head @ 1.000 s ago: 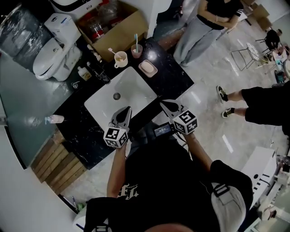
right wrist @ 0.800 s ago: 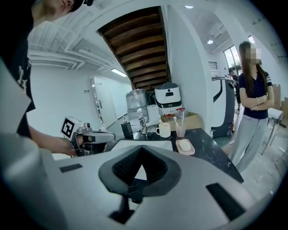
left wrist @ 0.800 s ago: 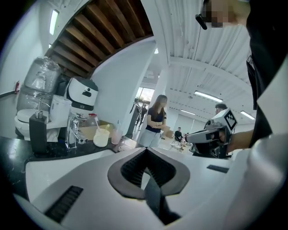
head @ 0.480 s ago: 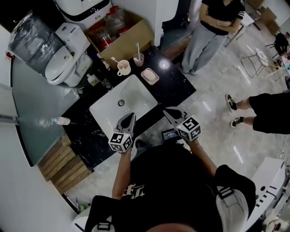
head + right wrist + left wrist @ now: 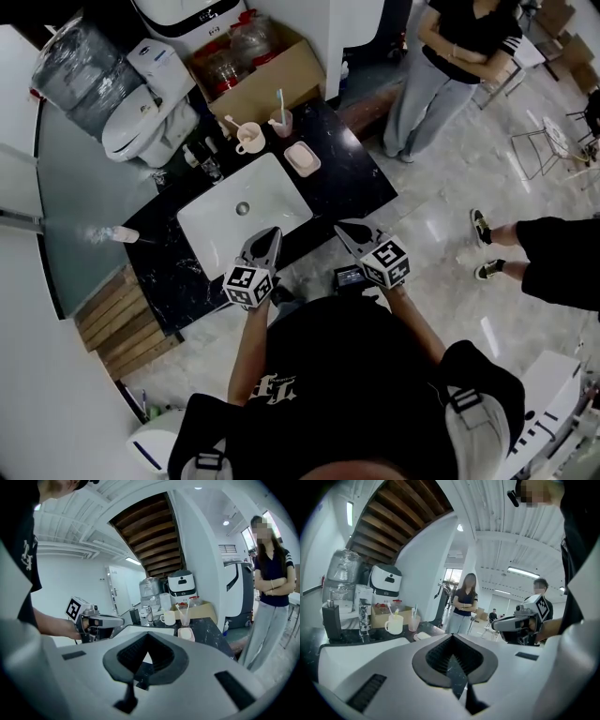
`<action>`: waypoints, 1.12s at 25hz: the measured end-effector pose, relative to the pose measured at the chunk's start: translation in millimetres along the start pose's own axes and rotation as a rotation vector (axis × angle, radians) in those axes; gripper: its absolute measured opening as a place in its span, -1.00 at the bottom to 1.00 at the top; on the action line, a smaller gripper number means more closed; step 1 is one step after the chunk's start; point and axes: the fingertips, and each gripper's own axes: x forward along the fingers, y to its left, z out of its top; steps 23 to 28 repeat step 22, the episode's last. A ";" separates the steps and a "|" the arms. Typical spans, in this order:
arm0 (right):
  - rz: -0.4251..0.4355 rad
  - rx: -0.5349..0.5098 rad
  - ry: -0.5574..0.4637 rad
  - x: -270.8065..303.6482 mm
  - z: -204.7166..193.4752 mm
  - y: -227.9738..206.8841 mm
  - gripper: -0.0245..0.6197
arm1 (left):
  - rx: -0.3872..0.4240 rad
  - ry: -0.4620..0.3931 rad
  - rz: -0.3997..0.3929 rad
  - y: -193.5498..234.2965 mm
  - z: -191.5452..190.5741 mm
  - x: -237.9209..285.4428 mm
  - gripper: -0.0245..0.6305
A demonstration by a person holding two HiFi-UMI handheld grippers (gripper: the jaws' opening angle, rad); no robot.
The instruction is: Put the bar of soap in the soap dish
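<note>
Empty-handed at the washstand: a person holds the left tongs (image 5: 269, 233) and the right tongs (image 5: 343, 228) side by side over the near edge of the black worktop (image 5: 352, 187), both aimed across the white sink (image 5: 220, 225). Each pair is pressed together with nothing between the pads, as both gripper views show.

The pink dish (image 5: 290, 153) sits on the worktop just beyond the sink's far right corner, near a mug (image 5: 249, 140) and a cup (image 5: 280, 123), each holding a toothbrush. A pale block in the dish looks to be the soap (image 5: 303, 159), though it is too small to be sure.

If so, the job reads as finished, which would explain why both tongs hang clear of the dish, well apart from it, with no load. If the block is only the dish's floor, no loose bar shows anywhere on the worktop.

A bystander (image 5: 441, 66) stands with folded arms on the tiled floor past the worktop's right end.
</note>
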 end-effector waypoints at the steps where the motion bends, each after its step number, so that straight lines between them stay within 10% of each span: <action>1: 0.006 0.000 0.000 -2.0 -0.5 -0.2 -0.90 | -0.003 0.000 0.005 -2.7 -0.7 0.1 -0.90; 28: 0.023 0.018 0.009 -25.5 -17.5 -11.9 -0.90 | -0.021 -0.013 0.028 -35.2 -10.2 2.2 -0.90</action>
